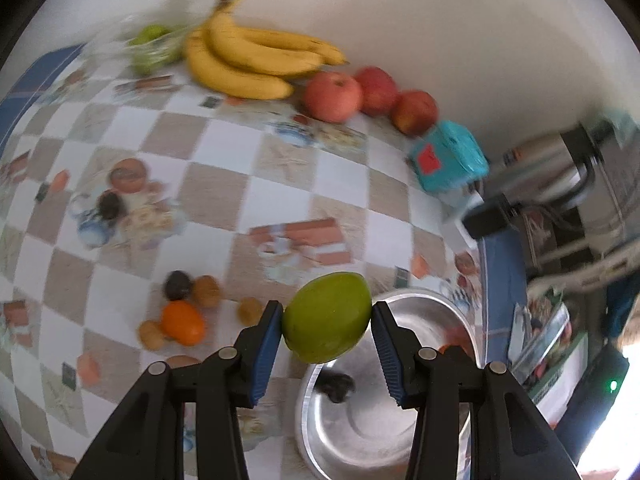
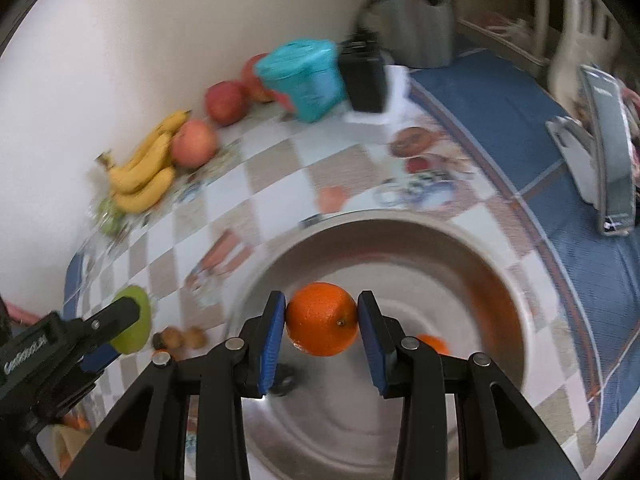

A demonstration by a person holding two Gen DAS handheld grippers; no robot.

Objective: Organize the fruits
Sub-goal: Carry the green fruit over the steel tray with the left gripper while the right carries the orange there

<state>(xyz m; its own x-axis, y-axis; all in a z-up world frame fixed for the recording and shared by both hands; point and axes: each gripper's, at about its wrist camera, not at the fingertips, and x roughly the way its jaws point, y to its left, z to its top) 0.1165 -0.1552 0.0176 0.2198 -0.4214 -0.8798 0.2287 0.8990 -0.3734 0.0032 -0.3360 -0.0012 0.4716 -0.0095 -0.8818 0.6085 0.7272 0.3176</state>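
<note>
Left tool (image 1: 327, 317) clamps green fruit (image 1: 327, 317); right tool (image 2: 321, 319) clamps orange (image 2: 321, 319) above bowl (image 2: 500, 264)

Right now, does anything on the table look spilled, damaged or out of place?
Nothing is spilled or visibly damaged. Small fruits lie loose on the cloth beside the bowl, and a dark lump sits in the bowl; the blur hides what it is.
</note>
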